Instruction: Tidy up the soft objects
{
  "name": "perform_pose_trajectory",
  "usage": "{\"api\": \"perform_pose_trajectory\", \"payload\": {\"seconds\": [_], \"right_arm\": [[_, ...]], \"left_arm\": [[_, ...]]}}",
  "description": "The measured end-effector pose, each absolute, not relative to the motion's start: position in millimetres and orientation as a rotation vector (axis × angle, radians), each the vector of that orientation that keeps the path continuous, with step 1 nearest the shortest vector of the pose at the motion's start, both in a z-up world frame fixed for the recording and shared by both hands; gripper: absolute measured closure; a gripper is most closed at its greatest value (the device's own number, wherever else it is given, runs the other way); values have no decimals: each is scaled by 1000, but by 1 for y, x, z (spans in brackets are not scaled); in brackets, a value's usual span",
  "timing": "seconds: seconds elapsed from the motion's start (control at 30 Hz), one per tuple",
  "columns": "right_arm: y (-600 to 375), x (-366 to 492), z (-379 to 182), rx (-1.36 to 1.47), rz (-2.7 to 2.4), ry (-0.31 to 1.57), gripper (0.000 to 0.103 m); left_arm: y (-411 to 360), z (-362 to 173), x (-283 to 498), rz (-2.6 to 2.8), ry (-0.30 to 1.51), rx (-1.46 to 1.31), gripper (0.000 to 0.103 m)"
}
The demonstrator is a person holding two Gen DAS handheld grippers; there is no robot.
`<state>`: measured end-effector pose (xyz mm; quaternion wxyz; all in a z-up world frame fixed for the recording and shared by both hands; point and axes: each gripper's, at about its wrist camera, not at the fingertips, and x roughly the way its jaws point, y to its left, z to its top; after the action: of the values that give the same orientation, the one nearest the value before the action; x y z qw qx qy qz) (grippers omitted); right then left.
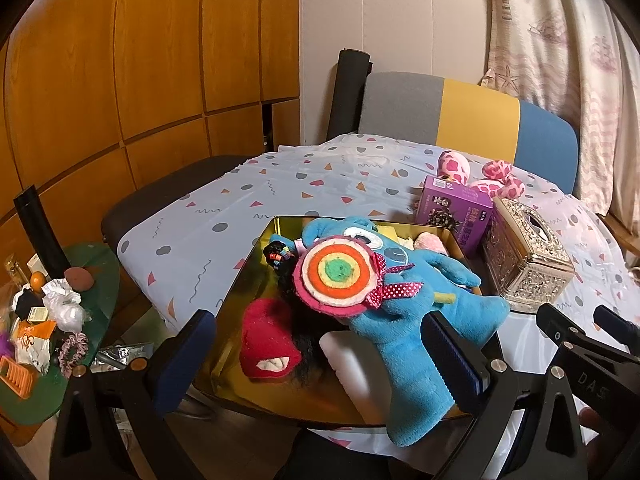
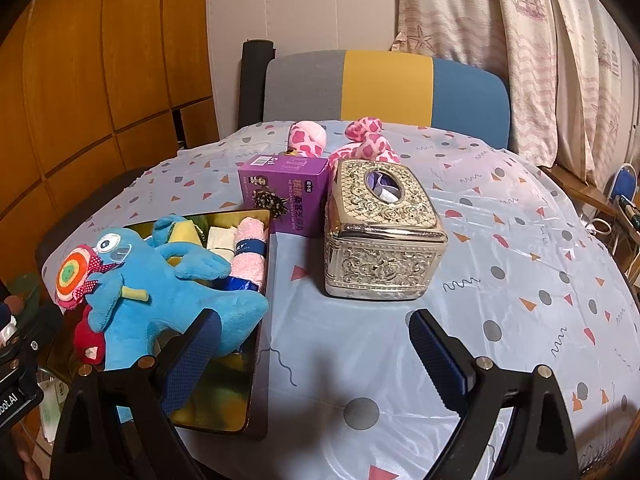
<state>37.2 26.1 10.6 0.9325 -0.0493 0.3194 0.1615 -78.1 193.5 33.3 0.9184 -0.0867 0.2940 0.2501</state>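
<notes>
A blue plush toy (image 1: 400,320) holding a felt lollipop (image 1: 340,276) lies across the gold tray (image 1: 248,280), one leg hanging over the tray's near rim. My left gripper (image 1: 320,352) is open just in front of the tray, its right finger (image 1: 452,356) beside that leg. Also in the tray are a red plush piece (image 1: 268,340), a beaded black hair tie (image 1: 278,256) and a rolled pink towel (image 2: 250,252). A pink spotted plush (image 2: 360,140) lies at the table's far side. My right gripper (image 2: 316,356) is open over bare tablecloth, right of the tray (image 2: 224,400).
A purple carton (image 2: 284,196) and an ornate metal tissue box (image 2: 380,236) stand right of the tray. A grey, yellow and blue chair (image 2: 384,84) is behind the table. A cluttered green side table (image 1: 48,320) sits low on the left.
</notes>
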Motion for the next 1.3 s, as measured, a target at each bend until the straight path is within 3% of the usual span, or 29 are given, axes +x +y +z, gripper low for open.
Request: {"api": "perform_pose_trajectory", "payload": {"seconds": [1.3], "right_arm": [[20, 37, 11, -86, 312, 653, 6]], "left_arm": [[187, 30, -76, 497, 622, -159, 0]]}}
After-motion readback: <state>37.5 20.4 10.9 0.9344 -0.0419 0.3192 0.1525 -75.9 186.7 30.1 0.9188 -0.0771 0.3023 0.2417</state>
